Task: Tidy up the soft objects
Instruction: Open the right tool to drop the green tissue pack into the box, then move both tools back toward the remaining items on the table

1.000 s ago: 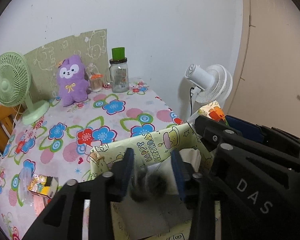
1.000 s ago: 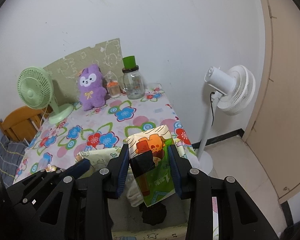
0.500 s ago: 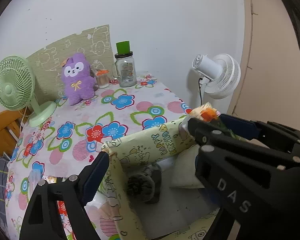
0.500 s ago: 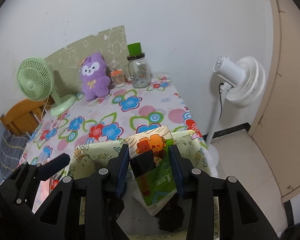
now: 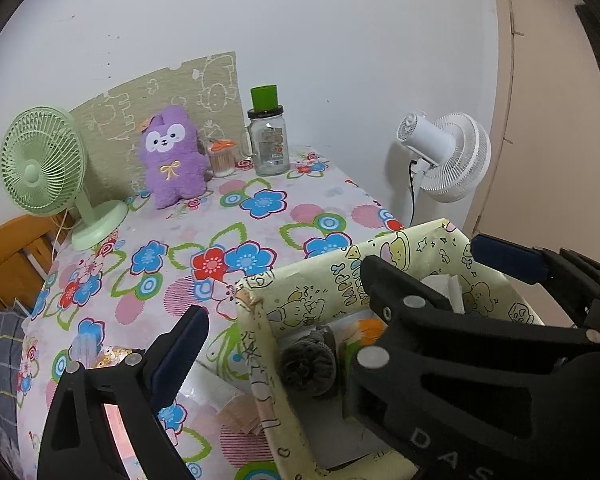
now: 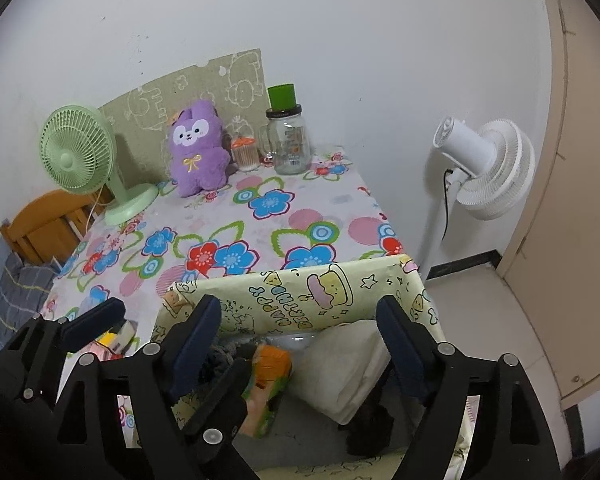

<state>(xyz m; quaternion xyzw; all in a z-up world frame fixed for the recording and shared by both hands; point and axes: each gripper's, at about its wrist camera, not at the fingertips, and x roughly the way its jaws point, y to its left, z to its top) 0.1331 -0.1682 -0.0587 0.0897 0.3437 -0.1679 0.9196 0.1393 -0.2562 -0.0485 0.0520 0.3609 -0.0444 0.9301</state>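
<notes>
A box wrapped in yellow cartoon paper stands at the table's near corner. Inside it lie a grey knitted ball, an orange and green tissue packet, a white cushion and a dark soft item. My right gripper hangs over the box, its jaws opening, with the packet loose below them. My left gripper straddles the box's left wall, jaws opening and empty; its right finger is hidden behind the right gripper. A purple plush toy sits at the table's back.
A green desk fan, a glass jar with a green lid and a small toothpick pot stand at the back. A white floor fan is beside the table. Small packets lie left of the box. A wooden chair stands at the left.
My left gripper opened wide and let the grey knitted ball fall in the box. My right gripper opened and the tissue packet dropped from its pads into the box.
</notes>
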